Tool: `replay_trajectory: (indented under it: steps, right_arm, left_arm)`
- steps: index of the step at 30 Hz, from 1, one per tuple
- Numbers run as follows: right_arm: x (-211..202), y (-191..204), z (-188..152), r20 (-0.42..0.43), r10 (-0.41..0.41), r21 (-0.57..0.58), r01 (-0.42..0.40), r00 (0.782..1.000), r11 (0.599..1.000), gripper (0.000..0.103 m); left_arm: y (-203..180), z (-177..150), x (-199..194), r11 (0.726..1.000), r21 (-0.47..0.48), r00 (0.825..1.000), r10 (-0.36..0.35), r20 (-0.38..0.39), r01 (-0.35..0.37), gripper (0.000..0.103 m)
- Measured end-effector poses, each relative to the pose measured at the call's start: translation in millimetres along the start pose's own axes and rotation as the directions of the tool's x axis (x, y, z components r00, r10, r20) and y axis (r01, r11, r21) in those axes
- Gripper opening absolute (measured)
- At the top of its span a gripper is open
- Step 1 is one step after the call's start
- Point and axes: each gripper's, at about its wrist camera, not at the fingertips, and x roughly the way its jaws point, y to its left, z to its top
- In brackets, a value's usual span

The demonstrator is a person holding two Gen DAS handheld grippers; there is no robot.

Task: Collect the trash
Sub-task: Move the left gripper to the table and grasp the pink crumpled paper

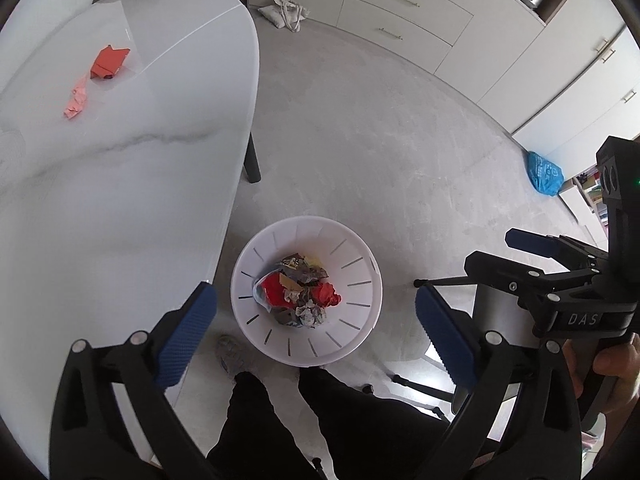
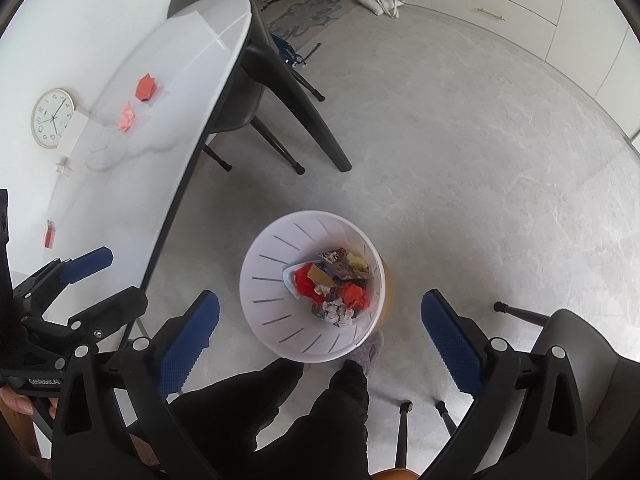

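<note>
A white slotted waste bin (image 1: pixel 256 320) stands on the floor beside the table, holding several crumpled red, grey and brown scraps (image 1: pixel 298 292). My left gripper (image 1: pixel 314 298) hangs above the bin, open, nothing between its blue pads. My right gripper (image 2: pixel 320 302) is also above the bin (image 2: pixel 272 332), open and empty. On the white marble table (image 1: pixel 120 200) lie a red folded paper (image 1: pixel 109 62) and a pink crumpled paper (image 1: pixel 78 100). The right wrist view shows the same red paper (image 2: pixel 146 87) and pink paper (image 2: pixel 127 117), plus a small red piece (image 2: pixel 49 233) nearer.
The person's dark trouser legs (image 1: pixel 256 420) stand just behind the bin. A grey chair (image 2: pixel 580 360) is at the right, another chair (image 2: pixel 240 100) under the table. A clock (image 2: pixel 52 118) leans at the table's far side. A blue bag (image 1: pixel 545 174) and a cloth tote (image 1: pixel 286 12) lie on the floor.
</note>
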Motion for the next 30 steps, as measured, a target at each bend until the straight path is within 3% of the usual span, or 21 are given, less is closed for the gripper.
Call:
replay_trajectory:
  steps: [6, 10, 15, 18, 22, 30]
  right_arm:
    - [-11.8, 22.4, 22.9, 0.043, 0.013, -0.033, -0.012, 0.999, 0.999, 0.100]
    - [-21.9, 55.5, 45.6, 0.095, 0.022, -0.093, -0.013, 0.995, 0.996, 0.100]
    - [-18.8, 99.4, 78.5, 0.136, 0.039, -0.143, -0.019, 0.990, 0.990, 0.100]
    - [-13.1, 123.7, 99.4, 0.154, 0.043, -0.151, -0.019, 0.987, 0.988, 0.100]
    - [-3.6, 151.8, 123.9, 0.165, 0.043, -0.151, -0.018, 0.985, 0.988, 0.100]
    - [19.8, 185.3, 154.8, 0.139, 0.048, -0.148, -0.027, 0.989, 0.989, 0.100]
  left_arm:
    - [29.1, 17.4, -29.5, 0.997, -0.048, 0.994, 0.066, 0.085, -0.062, 0.095]
    - [73.7, 35.9, -53.1, 0.984, -0.126, 0.974, 0.149, 0.169, -0.129, 0.095]
    - [141.3, 67.0, -58.7, 0.961, -0.201, 0.954, 0.227, 0.197, -0.187, 0.095]
    - [184.0, 92.0, -49.9, 0.947, -0.234, 0.942, 0.270, 0.200, -0.221, 0.095]
    - [226.5, 122.4, -31.1, 0.936, -0.272, 0.938, 0.283, 0.198, -0.225, 0.094]
    - [269.5, 167.3, 26.2, 0.934, -0.290, 0.955, 0.260, 0.146, -0.209, 0.068]
